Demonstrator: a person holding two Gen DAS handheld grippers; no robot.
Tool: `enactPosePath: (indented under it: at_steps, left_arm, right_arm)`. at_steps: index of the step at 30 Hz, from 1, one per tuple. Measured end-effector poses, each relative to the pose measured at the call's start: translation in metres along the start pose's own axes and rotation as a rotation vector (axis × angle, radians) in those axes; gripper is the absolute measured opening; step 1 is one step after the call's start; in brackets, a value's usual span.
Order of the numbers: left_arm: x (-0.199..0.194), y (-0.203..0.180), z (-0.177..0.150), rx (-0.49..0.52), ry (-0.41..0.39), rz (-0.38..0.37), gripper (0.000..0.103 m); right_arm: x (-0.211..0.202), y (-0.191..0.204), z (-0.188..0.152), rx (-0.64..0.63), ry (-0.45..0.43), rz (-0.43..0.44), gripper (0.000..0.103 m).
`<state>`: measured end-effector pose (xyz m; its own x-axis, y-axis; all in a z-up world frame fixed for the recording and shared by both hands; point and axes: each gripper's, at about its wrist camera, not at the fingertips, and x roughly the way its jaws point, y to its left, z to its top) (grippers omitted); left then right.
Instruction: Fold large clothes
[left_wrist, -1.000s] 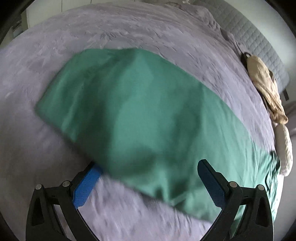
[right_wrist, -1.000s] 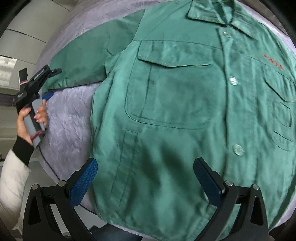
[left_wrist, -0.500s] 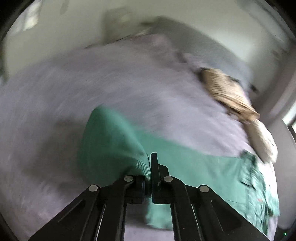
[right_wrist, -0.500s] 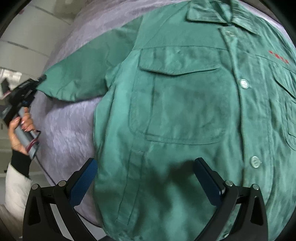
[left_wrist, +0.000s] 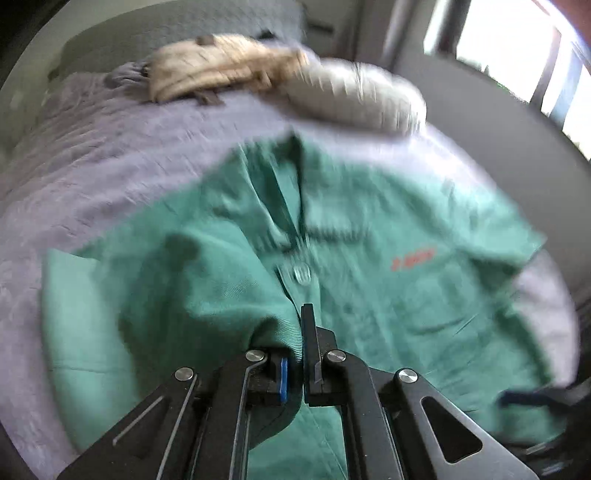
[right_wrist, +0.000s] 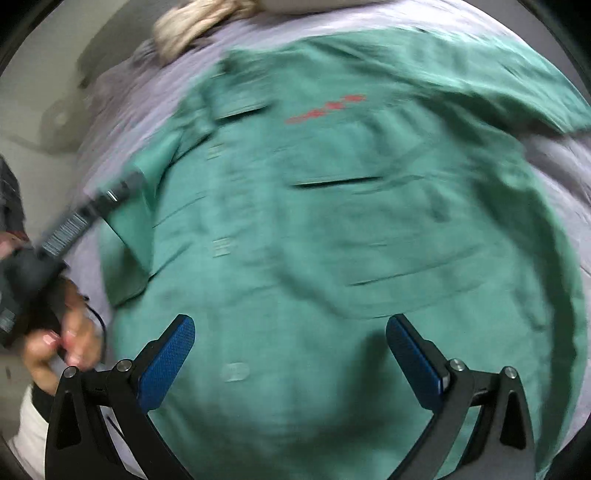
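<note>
From the left wrist view, the left tongs are clamped on a fold of the green shirt's sleeve, the cloth pinched between the closed pads. The green shirt lies face up on the bed, its collar toward a tan garment and a pale pillow at the far end.

From the right wrist view, the right tongs stand wide apart above the shirt's front, nothing between them. At the left edge, a hand holds the other tool against the sleeve edge. The picture is blurred.
</note>
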<state>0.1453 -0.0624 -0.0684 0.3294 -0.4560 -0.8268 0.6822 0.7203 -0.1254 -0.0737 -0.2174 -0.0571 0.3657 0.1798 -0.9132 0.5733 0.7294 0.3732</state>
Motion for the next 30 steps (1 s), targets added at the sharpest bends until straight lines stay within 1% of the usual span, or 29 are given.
enactPosePath:
  at_steps: [1,2,3,4,7,9,10,11,12,14,15,16,18,19,20,21,22,23,24,25,26,27,28,29,30]
  left_arm:
    - [0.016,-0.012,-0.003,0.036,0.051,0.006,0.027]
    - [0.025,-0.015,-0.008,0.045,0.085,-0.010,0.062]
    - [0.026,-0.018,-0.012,0.046,0.095,-0.021,0.081]
    - [0.020,-0.021,-0.018,0.066,0.081,-0.018,0.083]
    - [-0.003,-0.025,-0.026,0.143,0.061,0.007,0.083]
    - [-0.018,-0.018,-0.031,0.144,0.035,0.015,0.083]
    - [-0.029,-0.010,-0.033,0.127,0.018,0.020,0.083]
    - [-0.040,0.002,-0.035,0.096,-0.005,0.039,0.083]
    - [-0.052,0.017,-0.040,0.055,-0.026,0.078,0.083]
    - [-0.061,0.045,-0.050,-0.017,-0.025,0.169,0.083]
    - [-0.064,0.058,-0.056,-0.048,-0.015,0.218,0.083]
    - [-0.064,0.079,-0.067,-0.097,0.012,0.290,0.083]
    - [-0.060,0.108,-0.079,-0.168,0.071,0.357,0.083]
    - [-0.058,0.128,-0.086,-0.232,0.088,0.395,0.083]
    - [-0.059,0.138,-0.088,-0.269,0.085,0.408,0.083]
    - [-0.060,0.155,-0.093,-0.346,0.076,0.414,0.083]
    - [-0.059,0.163,-0.096,-0.389,0.075,0.409,0.083]
    - [-0.056,0.172,-0.100,-0.432,0.078,0.400,0.083]
    - [-0.053,0.177,-0.102,-0.458,0.085,0.396,0.083]
    - [-0.046,0.180,-0.106,-0.477,0.099,0.399,0.083]
    - [-0.043,0.181,-0.109,-0.479,0.105,0.398,0.083]
    - [-0.040,0.179,-0.110,-0.475,0.107,0.398,0.083]
    - [-0.038,0.178,-0.111,-0.464,0.109,0.403,0.083]
    - [-0.038,0.176,-0.111,-0.451,0.106,0.410,0.083]
    - [-0.039,0.174,-0.111,-0.439,0.099,0.414,0.083]
  right_arm:
    - [-0.001,-0.012,0.004,0.019,0.003,-0.006,0.103]
    - [-0.002,-0.022,0.006,0.035,0.006,-0.013,0.103]
    - [-0.003,-0.030,0.009,0.045,0.005,-0.015,0.103]
    - [-0.003,-0.036,0.010,0.053,0.003,-0.019,0.103]
    - [-0.009,-0.043,0.019,0.045,-0.015,-0.033,0.103]
    - [-0.011,-0.037,0.024,0.028,-0.027,-0.038,0.103]
    - [-0.012,-0.026,0.029,-0.007,-0.039,-0.041,0.103]
    - [-0.013,-0.016,0.032,-0.043,-0.050,-0.042,0.103]
    - [-0.013,-0.002,0.036,-0.090,-0.064,-0.042,0.103]
    - [-0.010,0.038,0.044,-0.221,-0.093,-0.036,0.103]
    - [-0.008,0.056,0.046,-0.280,-0.103,-0.035,0.103]
    - [-0.001,0.085,0.049,-0.365,-0.115,-0.035,0.103]
    - [0.011,0.121,0.048,-0.469,-0.125,-0.036,0.103]
    - [0.020,0.143,0.049,-0.527,-0.132,-0.035,0.103]
    - [0.031,0.166,0.049,-0.591,-0.138,-0.035,0.103]
    - [0.040,0.183,0.048,-0.636,-0.144,-0.040,0.103]
    - [0.055,0.205,0.047,-0.689,-0.155,-0.047,0.103]
    - [0.066,0.216,0.047,-0.715,-0.162,-0.058,0.103]
    - [0.079,0.225,0.046,-0.739,-0.165,-0.084,0.103]
    - [0.100,0.235,0.046,-0.764,-0.164,-0.154,0.103]
    - [0.112,0.237,0.043,-0.784,-0.163,-0.220,0.102]
    - [0.130,0.238,0.044,-0.811,-0.151,-0.318,0.098]
    - [0.136,0.231,0.045,-0.812,-0.138,-0.329,0.079]
    - [0.130,0.220,0.050,-0.768,-0.125,-0.268,0.059]
    - [0.118,0.210,0.055,-0.714,-0.138,-0.249,0.043]
